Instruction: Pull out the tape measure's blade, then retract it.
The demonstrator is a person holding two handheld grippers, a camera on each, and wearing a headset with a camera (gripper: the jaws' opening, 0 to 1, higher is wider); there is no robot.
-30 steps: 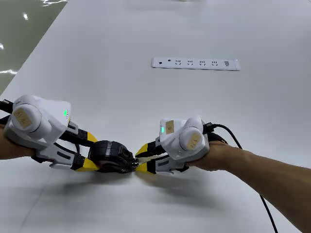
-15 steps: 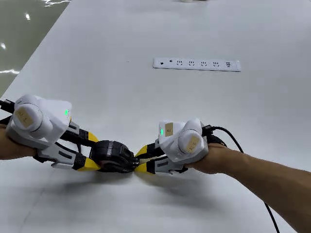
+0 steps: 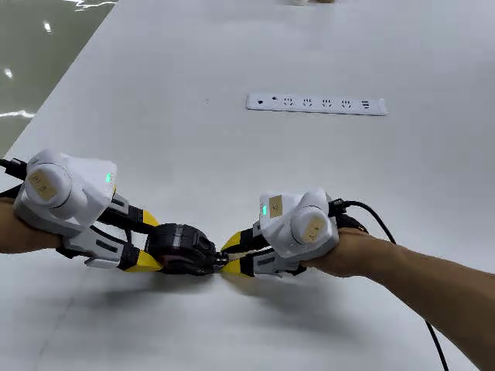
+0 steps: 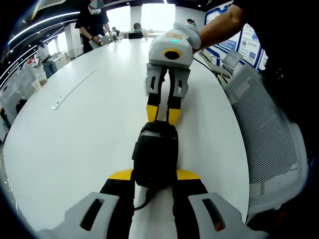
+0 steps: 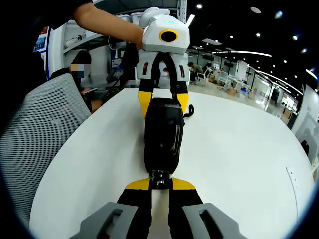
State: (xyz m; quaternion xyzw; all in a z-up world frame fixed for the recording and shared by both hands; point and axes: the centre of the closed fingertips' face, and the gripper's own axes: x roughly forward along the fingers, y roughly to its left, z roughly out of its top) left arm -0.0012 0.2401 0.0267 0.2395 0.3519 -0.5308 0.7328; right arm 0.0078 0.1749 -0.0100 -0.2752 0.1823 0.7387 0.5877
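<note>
The left gripper point(image 3: 148, 241) has its jaws spread to the width of the tape measure point(image 3: 182, 247) and clamps the black case from both sides, the yellow fingertips point(image 4: 120, 175) pressed against its flanks. The case lies low over the white surface point(image 3: 232, 154), near the edge closest to the person; whether it rests on the surface or hangs just above it cannot be told. The right gripper point(image 3: 230, 255) meets it nose to nose, jaws drawn almost together and pinching the small metal blade tip point(image 5: 159, 178) right at the mouth of the case. Almost no blade shows between the case and the right gripper's fingertips point(image 5: 137, 184), so how far it has come out is hard to make out. A thin dark loop point(image 5: 190, 111) hangs from the rear of the case, partly hidden between the left gripper's jaws. A black cable point(image 3: 367, 218) runs back from the right gripper along the forearm and is cut off by the bottom of the head view. A white power strip point(image 3: 315, 103) lies well apart, farther up the surface. A grey mesh chair back point(image 4: 269, 144) stands just beside the surface's edge.
</note>
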